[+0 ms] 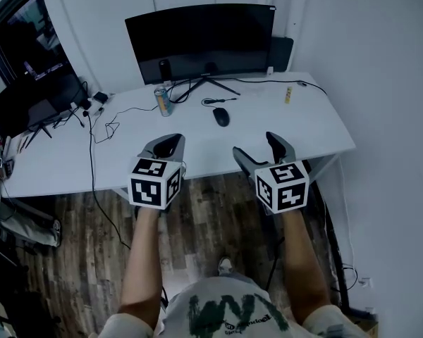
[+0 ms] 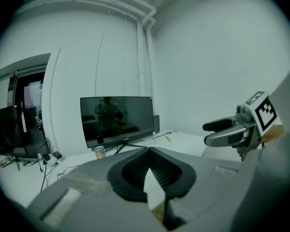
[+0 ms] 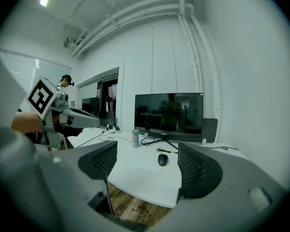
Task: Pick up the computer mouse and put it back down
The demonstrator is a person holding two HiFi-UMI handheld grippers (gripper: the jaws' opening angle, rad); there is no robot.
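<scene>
A black computer mouse (image 1: pixel 221 116) lies on the white desk (image 1: pixel 303 129), in front of the monitor, its cable curling behind it. Both grippers hang in the air at the desk's near edge, short of the mouse. My left gripper (image 1: pixel 168 145) is shut with nothing in it; in the left gripper view its pads (image 2: pixel 135 170) meet at the tips. My right gripper (image 1: pixel 262 146) stands wide open and empty. In the right gripper view the mouse (image 3: pixel 163 160) shows far off between the two jaws, toward the right one.
A black monitor (image 1: pixel 201 41) stands at the back of the desk, with a drink can (image 1: pixel 163 101) to its left. Loose cables (image 1: pixel 106 125) and a second screen (image 1: pixel 35 104) fill the left end. A small yellow item (image 1: pixel 289 94) lies back right. Wooden floor lies below.
</scene>
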